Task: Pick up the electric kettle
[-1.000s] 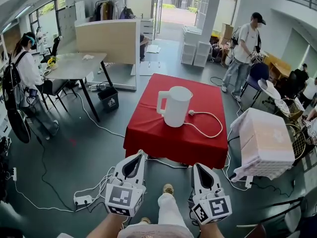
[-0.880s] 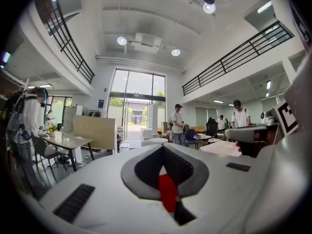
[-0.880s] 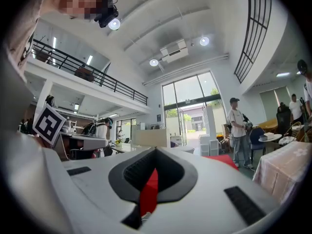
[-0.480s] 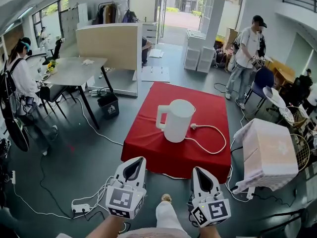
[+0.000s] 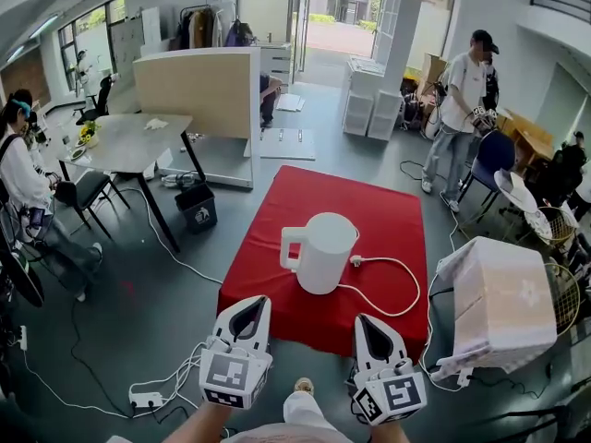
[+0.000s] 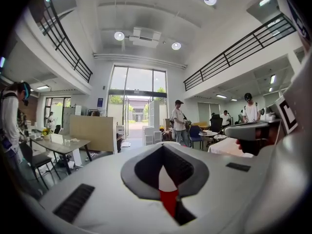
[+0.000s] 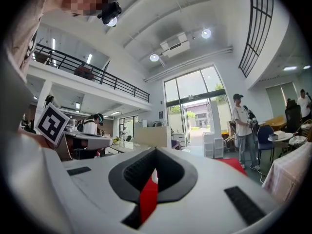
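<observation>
A white electric kettle [image 5: 320, 252] stands upright on a table under a red cloth [image 5: 277, 275], handle to the left. Its white cord [image 5: 392, 270] loops over the cloth to the right. Both grippers are held low in front of the table's near edge, apart from the kettle. My left gripper [image 5: 251, 303] is shut and holds nothing; my right gripper [image 5: 367, 321] is shut too. In the left gripper view, a sliver of the white kettle [image 6: 165, 178] and red cloth [image 6: 169, 202] shows through the slit of the left gripper [image 6: 163, 149]. The right gripper [image 7: 156, 153] shows a red strip of cloth [image 7: 147, 199].
A box-like table under a white cloth [image 5: 499, 293] stands close at the right. A power strip [image 5: 148, 400] and cables lie on the floor at the left. Farther off are a grey table [image 5: 138, 137], a black bin [image 5: 199, 206] and a standing person [image 5: 462, 100].
Both grippers and the view have come closer to the red table; the kettle now sits lower and nearer in the head view. Jaws have stayed shut.
</observation>
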A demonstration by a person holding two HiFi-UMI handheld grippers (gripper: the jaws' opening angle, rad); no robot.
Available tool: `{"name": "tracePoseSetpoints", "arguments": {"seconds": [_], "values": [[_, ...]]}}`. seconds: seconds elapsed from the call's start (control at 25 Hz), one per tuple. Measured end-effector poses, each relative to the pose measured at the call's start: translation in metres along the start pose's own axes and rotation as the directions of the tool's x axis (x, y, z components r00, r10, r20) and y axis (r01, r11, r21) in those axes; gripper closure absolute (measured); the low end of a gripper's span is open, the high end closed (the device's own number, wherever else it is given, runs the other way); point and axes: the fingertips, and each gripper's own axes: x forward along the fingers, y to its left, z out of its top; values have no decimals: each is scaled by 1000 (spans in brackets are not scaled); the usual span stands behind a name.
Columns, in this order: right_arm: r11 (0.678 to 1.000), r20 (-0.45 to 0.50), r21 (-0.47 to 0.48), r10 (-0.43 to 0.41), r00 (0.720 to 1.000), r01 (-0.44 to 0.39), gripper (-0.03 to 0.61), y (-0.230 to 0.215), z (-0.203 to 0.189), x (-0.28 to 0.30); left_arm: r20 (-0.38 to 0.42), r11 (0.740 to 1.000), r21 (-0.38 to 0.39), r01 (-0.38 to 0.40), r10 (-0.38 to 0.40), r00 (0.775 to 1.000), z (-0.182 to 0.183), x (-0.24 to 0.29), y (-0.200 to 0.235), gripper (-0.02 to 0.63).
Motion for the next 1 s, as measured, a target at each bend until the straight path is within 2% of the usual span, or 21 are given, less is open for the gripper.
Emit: {"name": "tracePoseSetpoints", "arguments": {"seconds": [0.32, 0.52, 0.76, 1.0], "values": [[999, -16, -23, 39, 999, -40, 571, -52, 8, 41, 5, 999, -13, -44, 44, 999, 9, 67, 3, 626], [997, -18, -32, 72, 997, -73, 571, -76, 12, 62, 0, 998, 6, -63, 63, 998, 11, 97, 3, 624], [996, -28, -12, 86, 996, -87, 571, -87, 7, 85, -4, 997, 1, -74, 74, 997, 11, 115, 12, 624], [997, -30, 11, 74, 997, -74, 571, -91, 8, 102, 7, 998, 18, -52, 52, 999, 15, 128, 18, 626]]}}
